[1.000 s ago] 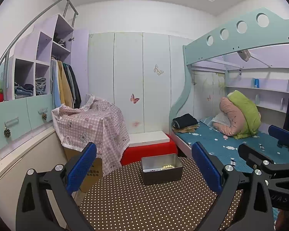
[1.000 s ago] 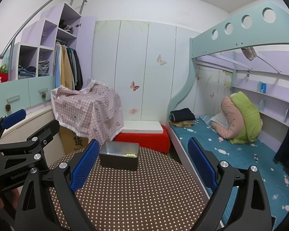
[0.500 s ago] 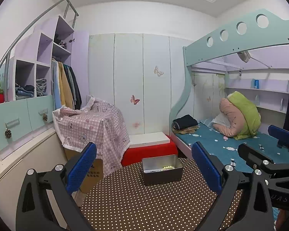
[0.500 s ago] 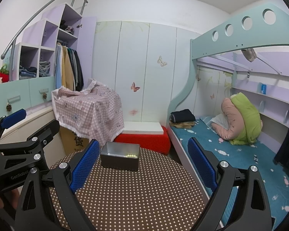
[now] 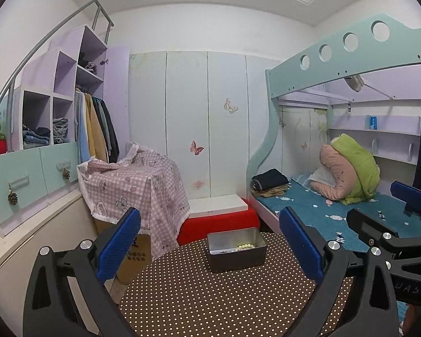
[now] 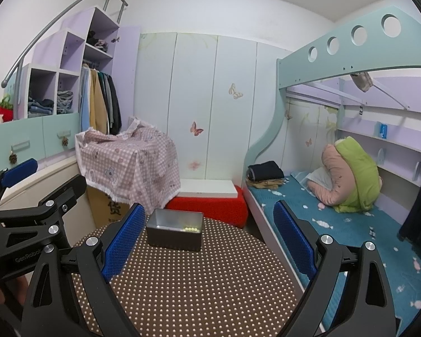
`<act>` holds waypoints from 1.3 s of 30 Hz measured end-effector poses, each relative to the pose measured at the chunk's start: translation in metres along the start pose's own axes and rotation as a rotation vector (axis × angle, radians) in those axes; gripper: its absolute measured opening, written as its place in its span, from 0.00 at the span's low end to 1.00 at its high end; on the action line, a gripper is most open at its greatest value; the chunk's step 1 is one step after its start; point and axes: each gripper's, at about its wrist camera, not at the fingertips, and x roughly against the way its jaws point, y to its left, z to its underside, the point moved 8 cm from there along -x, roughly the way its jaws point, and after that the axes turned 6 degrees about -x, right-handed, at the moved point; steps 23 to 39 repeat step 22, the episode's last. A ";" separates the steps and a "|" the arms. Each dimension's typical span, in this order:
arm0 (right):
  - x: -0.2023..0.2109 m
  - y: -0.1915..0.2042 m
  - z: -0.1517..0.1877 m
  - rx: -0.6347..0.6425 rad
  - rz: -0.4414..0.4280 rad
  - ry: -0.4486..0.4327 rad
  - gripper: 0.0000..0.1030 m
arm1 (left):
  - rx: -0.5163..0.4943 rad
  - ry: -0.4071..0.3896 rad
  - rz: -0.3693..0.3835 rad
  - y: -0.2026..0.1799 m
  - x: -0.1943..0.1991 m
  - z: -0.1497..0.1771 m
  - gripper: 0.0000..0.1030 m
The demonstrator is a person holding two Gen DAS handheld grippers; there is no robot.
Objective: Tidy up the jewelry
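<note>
A grey metal tin [image 5: 236, 248] stands at the far side of a round brown table with white dots [image 5: 210, 303]. Pale yellow-green beads [image 5: 245, 245] lie inside it, with something dark beside them. The tin also shows in the right wrist view [image 6: 174, 229], with the beads [image 6: 190, 228] at its right wall. My left gripper [image 5: 210, 244] is open and empty, held above the table short of the tin. My right gripper [image 6: 207, 238] is open and empty, also short of the tin. Each gripper shows at the edge of the other's view.
A cardboard box under a pink checked cloth [image 5: 134, 185] stands left of the table. A red bench with a white top [image 5: 219, 219] is behind it. A bunk bed with a blue mattress [image 5: 336, 213] is on the right. A wardrobe and shelves fill the left wall.
Both views have shifted very slightly; the tin sits a touch lower in the right wrist view. Both grippers stay open and empty.
</note>
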 end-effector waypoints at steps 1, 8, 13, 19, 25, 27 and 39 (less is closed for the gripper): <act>0.000 0.000 -0.001 0.001 0.001 0.001 0.87 | -0.002 -0.001 -0.001 -0.002 0.002 -0.001 0.93; 0.000 0.001 -0.002 0.000 0.001 0.002 0.87 | -0.002 0.000 0.000 -0.002 0.002 -0.003 0.93; 0.001 0.000 -0.002 -0.002 0.000 0.002 0.87 | -0.003 0.001 0.001 -0.003 0.002 -0.003 0.93; 0.002 0.001 -0.001 0.002 -0.001 0.004 0.87 | 0.012 0.020 0.011 -0.005 -0.004 0.003 0.93; 0.001 0.002 0.001 0.002 -0.002 0.009 0.87 | 0.012 0.026 0.014 -0.005 -0.007 0.005 0.93; 0.001 0.002 0.001 0.002 -0.002 0.009 0.87 | 0.012 0.026 0.014 -0.005 -0.007 0.005 0.93; 0.001 0.002 0.001 0.002 -0.002 0.009 0.87 | 0.012 0.026 0.014 -0.005 -0.007 0.005 0.93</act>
